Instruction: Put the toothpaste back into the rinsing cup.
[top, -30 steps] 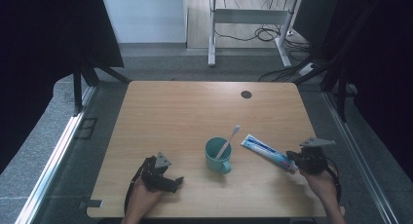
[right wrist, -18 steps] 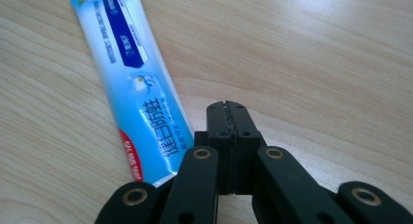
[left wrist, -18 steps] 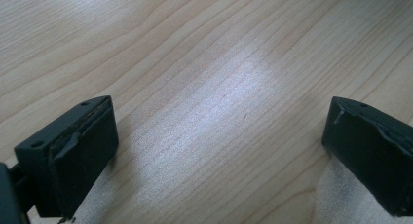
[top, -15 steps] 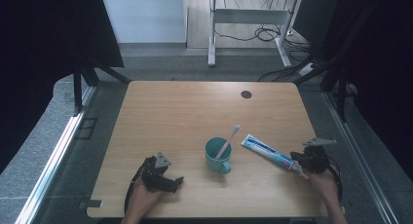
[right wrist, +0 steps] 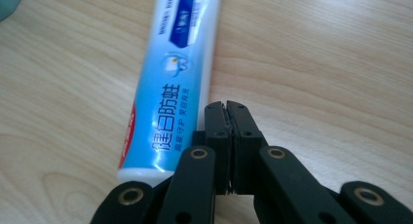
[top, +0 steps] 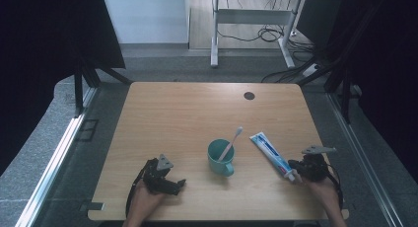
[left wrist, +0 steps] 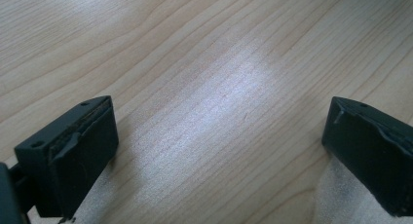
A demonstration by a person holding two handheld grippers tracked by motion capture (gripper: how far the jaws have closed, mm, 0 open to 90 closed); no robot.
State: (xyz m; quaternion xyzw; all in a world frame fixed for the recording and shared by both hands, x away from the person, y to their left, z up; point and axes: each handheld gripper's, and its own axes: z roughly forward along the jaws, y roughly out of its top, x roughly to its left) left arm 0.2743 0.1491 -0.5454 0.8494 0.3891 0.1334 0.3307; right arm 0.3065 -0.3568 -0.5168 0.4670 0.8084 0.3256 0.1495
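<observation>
My right claw (right wrist: pixel 229 107): jaws pressed together with nothing between them, tips just beside the cap end of the toothpaste tube, near the surface's right edge toward the near right corner.
My left claw (top: pixel 167 180): jaws wide apart over bare wood, holding nothing, resting near the near edge, left of the middle.
Toothpaste tube (top: pixel 271 154): lying flat on the surface (top: pixel 187 118), slanting from the middle toward the near right corner, cap end at my right claw.
Cup (top: pixel 219 158): teal, upright, between my two claws, just left of the tube.
Toothbrush (top: pixel 231 142): standing in the cup, leaning toward the right.
</observation>
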